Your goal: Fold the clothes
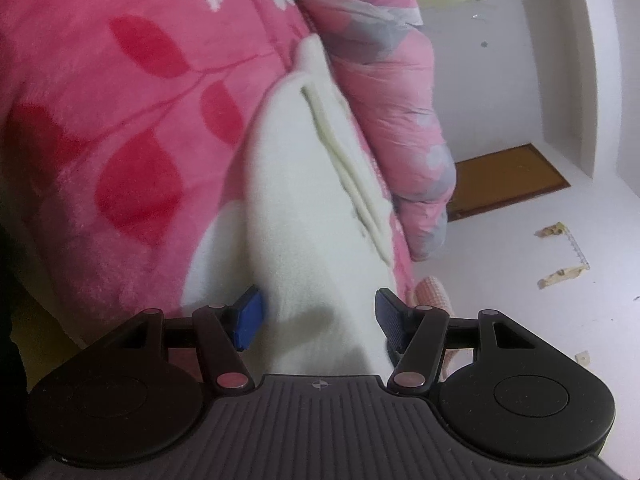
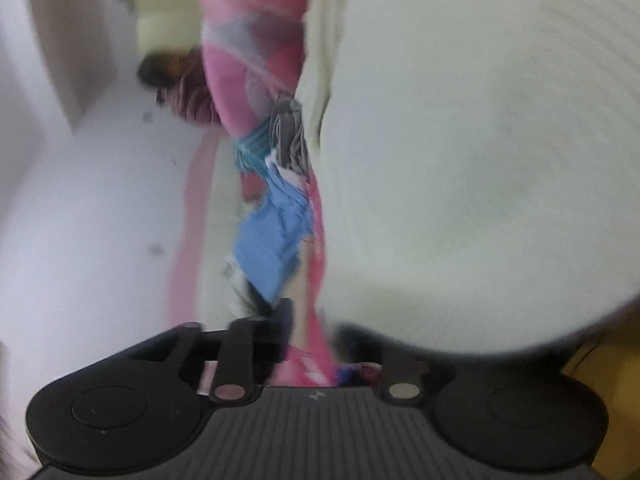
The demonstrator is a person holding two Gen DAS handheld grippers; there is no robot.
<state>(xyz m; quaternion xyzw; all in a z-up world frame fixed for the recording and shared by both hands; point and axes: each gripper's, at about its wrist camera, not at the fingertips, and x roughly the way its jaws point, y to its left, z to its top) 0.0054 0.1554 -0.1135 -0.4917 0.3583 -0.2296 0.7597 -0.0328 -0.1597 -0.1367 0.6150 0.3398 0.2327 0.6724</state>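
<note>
White fleece garment (image 1: 304,184) lies on a pink blanket (image 1: 120,140) with red leaf print, running from the left gripper (image 1: 318,318) away up the bed. A cream ribbed strip is sewn along its upper side. Left gripper: the fabric passes between the two blue pads (image 1: 250,316); the left pad touches the cloth edge, the right pad stands just beside it with a small gap visible. Jaws read as apart, not pinching. A pink quilt (image 1: 400,120) with grey patches is bunched just beside the garment, on its right. White floor and a brown mat (image 1: 508,178) show beyond.

Right wrist view is heavily blurred. The white garment (image 2: 480,160) fills the right half, close to the lens, covering the right finger of the right gripper (image 2: 320,332). Left finger is visible, dark. Grip state there cannot be told. A blue cloth (image 2: 276,236) and pink bedding sit in mid-frame.
</note>
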